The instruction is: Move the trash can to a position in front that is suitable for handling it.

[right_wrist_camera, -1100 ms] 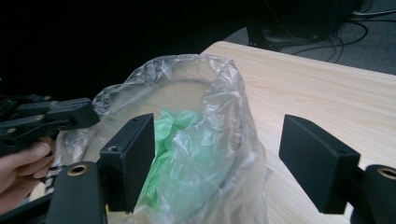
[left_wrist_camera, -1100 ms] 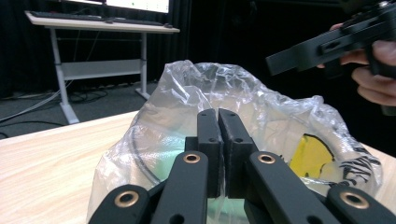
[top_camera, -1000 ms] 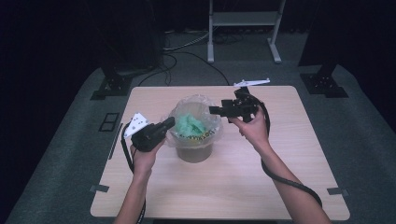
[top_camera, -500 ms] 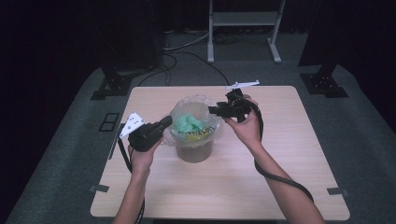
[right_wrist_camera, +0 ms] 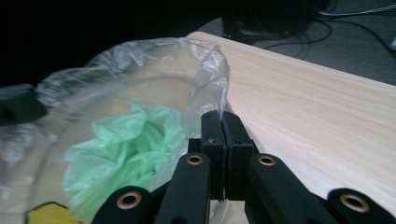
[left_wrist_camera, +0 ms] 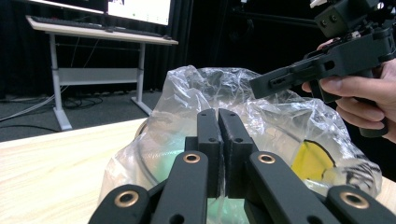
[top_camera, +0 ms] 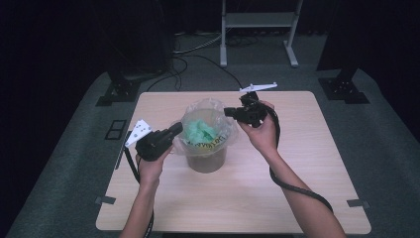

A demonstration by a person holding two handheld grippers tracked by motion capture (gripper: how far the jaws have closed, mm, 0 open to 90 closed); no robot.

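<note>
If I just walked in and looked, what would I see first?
Probably the bin in the middle of the table, lined with a clear plastic bag that has crumpled green paper inside. Two hands hold black tools at the bag's edge: the left gripper on one side, the right gripper on the other, both with jaws shut.

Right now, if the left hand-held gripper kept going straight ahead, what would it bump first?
Probably the clear plastic bag lining the bin; the left hand-held gripper points right at it, already at its edge.
</note>
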